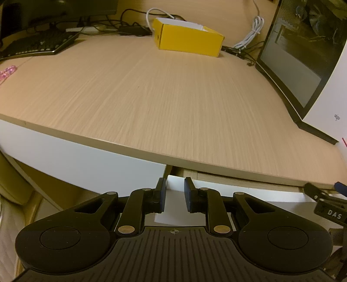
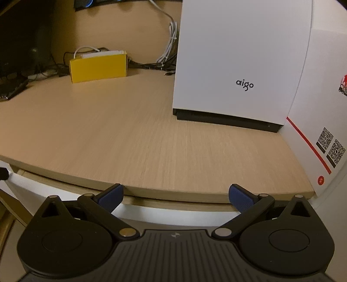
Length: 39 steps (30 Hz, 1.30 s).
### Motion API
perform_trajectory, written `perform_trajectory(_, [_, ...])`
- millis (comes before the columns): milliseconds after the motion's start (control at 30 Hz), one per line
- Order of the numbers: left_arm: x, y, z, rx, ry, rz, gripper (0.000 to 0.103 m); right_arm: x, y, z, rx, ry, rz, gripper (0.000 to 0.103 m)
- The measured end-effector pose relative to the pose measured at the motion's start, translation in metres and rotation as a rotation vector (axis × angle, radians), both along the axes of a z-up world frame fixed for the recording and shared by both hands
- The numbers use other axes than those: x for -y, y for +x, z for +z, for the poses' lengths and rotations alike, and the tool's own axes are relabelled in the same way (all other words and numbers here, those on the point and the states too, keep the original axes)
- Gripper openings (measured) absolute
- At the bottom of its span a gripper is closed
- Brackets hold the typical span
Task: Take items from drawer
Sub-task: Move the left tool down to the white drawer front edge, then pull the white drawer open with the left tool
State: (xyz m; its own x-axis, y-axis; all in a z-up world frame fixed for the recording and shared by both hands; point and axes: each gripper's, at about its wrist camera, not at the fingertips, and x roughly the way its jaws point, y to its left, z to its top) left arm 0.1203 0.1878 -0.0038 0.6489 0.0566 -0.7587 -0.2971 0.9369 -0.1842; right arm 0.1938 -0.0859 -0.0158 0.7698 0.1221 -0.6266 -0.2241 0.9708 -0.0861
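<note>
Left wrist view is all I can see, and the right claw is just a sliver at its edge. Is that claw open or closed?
Observer: The right claw is wide open, with nothing between its fingers.
Operator: What's straight ahead of it?
Observer: The desk edge, and beyond it a white computer case marked aigo.
Operator: Anything to the right of that case?
Observer: A white box with a red stripe and two QR codes.

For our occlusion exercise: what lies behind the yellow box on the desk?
Behind the yellow box run black cables and a white cable. Where they lead behind the box is hidden.
</note>
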Motion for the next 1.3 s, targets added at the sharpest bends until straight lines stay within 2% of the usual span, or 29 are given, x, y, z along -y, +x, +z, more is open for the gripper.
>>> perform_trajectory(100, [0.002, 0.001, 0.000, -0.004, 0.014, -0.006, 0.021, -0.004, 0.000, -0.004, -0.015, -0.009, -0.021, 0.103])
perform_trajectory(200, [0.003, 0.001, 0.001, -0.006, 0.026, -0.014, 0.021, 0.003, 0.005, -0.007, -0.056, 0.088, -0.039, 0.103])
perform_trajectory(300, [0.003, 0.001, 0.001, -0.009, 0.032, -0.020, 0.021, 0.002, 0.008, -0.008, -0.061, 0.075, -0.029, 0.103])
perform_trajectory(433, [0.006, -0.004, 0.001, -0.014, 0.050, -0.038, 0.020, 0.003, 0.013, -0.004, -0.118, 0.066, -0.005, 0.103])
perform_trajectory(500, [0.006, -0.006, -0.001, -0.039, 0.028, -0.044, 0.012, 0.004, 0.012, -0.003, -0.137, 0.063, 0.009, 0.103])
perform_trajectory(533, [0.008, -0.010, 0.001, -0.027, 0.016, -0.046, 0.012, 0.004, 0.012, -0.003, -0.143, 0.062, 0.014, 0.103])
perform_trajectory(633, [0.022, -0.015, 0.014, 0.046, 0.053, -0.069, 0.012, 0.005, 0.009, -0.002, -0.163, 0.057, 0.023, 0.103])
perform_trajectory(733, [0.038, -0.003, 0.023, 0.085, 0.029, -0.093, 0.012, 0.004, 0.008, -0.001, -0.170, 0.054, 0.026, 0.103])
perform_trajectory(900, [0.067, 0.024, 0.017, 0.052, 0.078, -0.142, 0.012, 0.007, 0.007, -0.001, -0.159, 0.052, 0.041, 0.103])
perform_trajectory(1000, [0.076, 0.028, 0.011, 0.028, 0.100, -0.150, 0.012, 0.014, 0.009, 0.000, -0.133, 0.026, 0.010, 0.103])
perform_trajectory(1300, [0.092, 0.030, 0.002, 0.009, 0.119, -0.169, 0.012, 0.027, 0.026, 0.000, -0.210, 0.072, -0.004, 0.103])
